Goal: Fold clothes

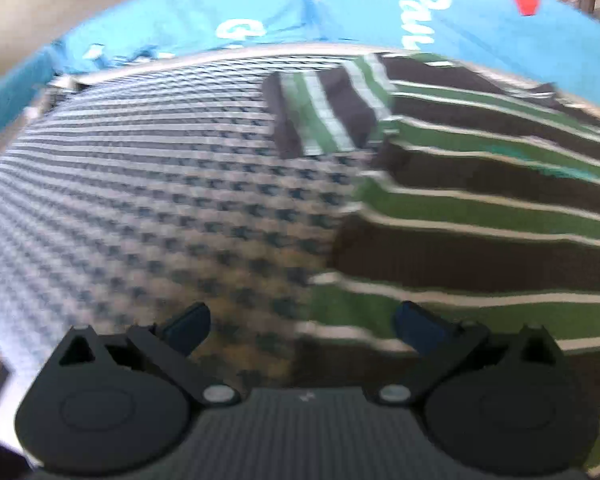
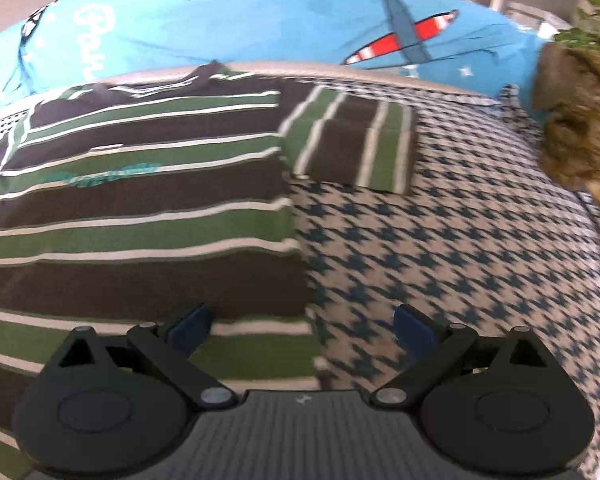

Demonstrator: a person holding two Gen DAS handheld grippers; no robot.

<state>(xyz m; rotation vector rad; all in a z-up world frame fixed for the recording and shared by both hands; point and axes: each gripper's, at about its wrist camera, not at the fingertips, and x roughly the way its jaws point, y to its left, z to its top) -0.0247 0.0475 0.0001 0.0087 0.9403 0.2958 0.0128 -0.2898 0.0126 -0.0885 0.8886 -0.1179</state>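
Note:
A T-shirt (image 1: 480, 208) striped dark brown, green and white lies flat on a blue-and-white houndstooth cloth (image 1: 140, 200). In the left wrist view one short sleeve (image 1: 324, 114) sticks out toward the left. My left gripper (image 1: 302, 326) hovers open over the shirt's lower left edge, nothing between its fingers. In the right wrist view the same T-shirt (image 2: 140, 216) fills the left side, its other sleeve (image 2: 352, 144) spread to the right. My right gripper (image 2: 302, 328) is open above the shirt's lower right edge, holding nothing.
A bright blue sheet (image 2: 260, 28) with an airplane print and white lettering lies beyond the houndstooth cloth (image 2: 460, 248). A brown furry object (image 2: 576, 124) sits at the far right edge. The same blue sheet (image 1: 340, 4) spans the far side in the left wrist view.

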